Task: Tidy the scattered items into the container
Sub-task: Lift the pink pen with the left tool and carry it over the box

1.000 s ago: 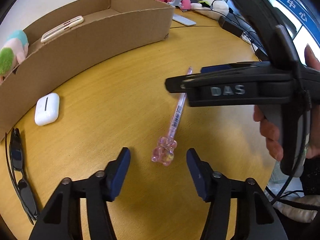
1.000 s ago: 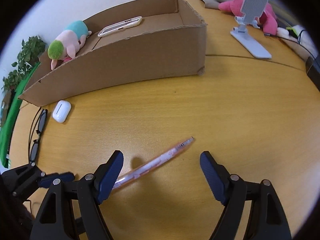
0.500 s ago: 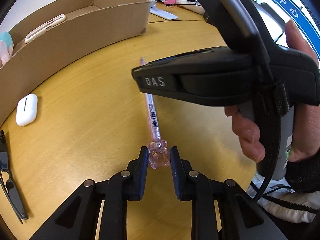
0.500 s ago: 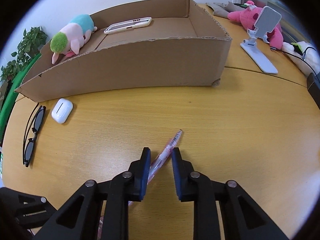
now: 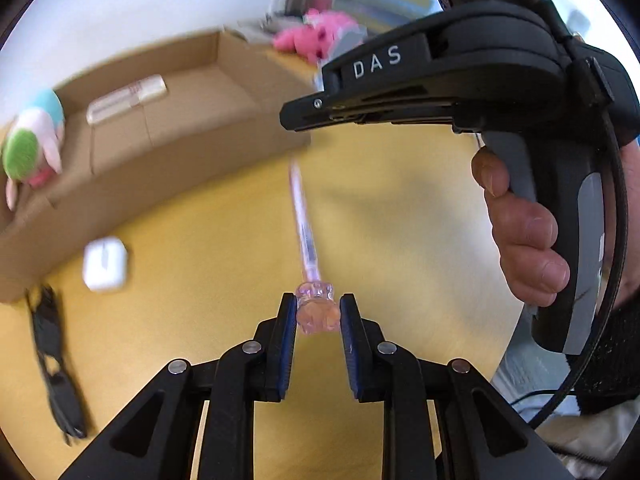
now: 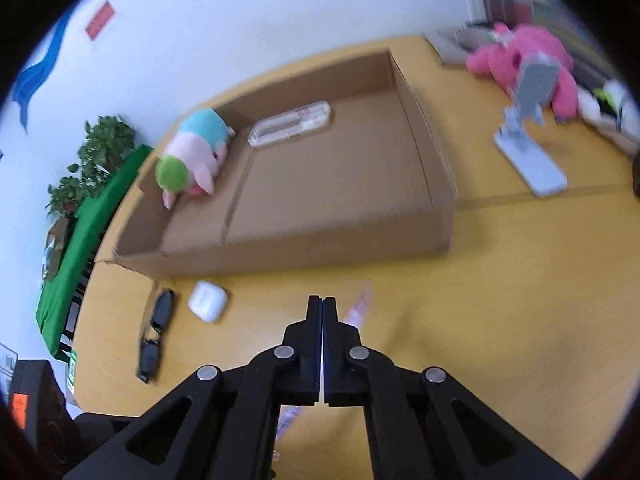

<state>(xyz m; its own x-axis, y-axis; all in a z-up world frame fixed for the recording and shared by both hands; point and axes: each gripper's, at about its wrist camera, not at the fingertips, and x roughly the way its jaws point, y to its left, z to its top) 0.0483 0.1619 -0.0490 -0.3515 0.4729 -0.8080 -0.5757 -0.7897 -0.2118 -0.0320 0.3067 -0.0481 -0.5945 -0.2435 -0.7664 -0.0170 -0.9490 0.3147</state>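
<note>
My left gripper (image 5: 318, 314) is shut on the bear-shaped pink cap of a clear pink pen (image 5: 305, 236) and holds it above the table. The pen tip points toward the cardboard box (image 5: 192, 148). My right gripper (image 6: 322, 308) is shut with nothing between its pads; the pen (image 6: 356, 308) shows just right of and below it. The box (image 6: 328, 216) holds a plush toy (image 6: 192, 160) and a phone (image 6: 290, 124). A white earbud case (image 6: 208, 300) and black sunglasses (image 6: 156, 332) lie on the table in front of the box.
A white phone stand (image 6: 528, 140) and a pink plush (image 6: 524, 56) sit on the table to the right of the box. A green-covered shelf with plants (image 6: 92, 200) stands at the left. The right gripper's body (image 5: 460, 92) hangs above the pen in the left wrist view.
Both grippers rose from the table. The left carried the pen up by its cap. The right gripper closed fully with nothing in it and now sits above the pen.
</note>
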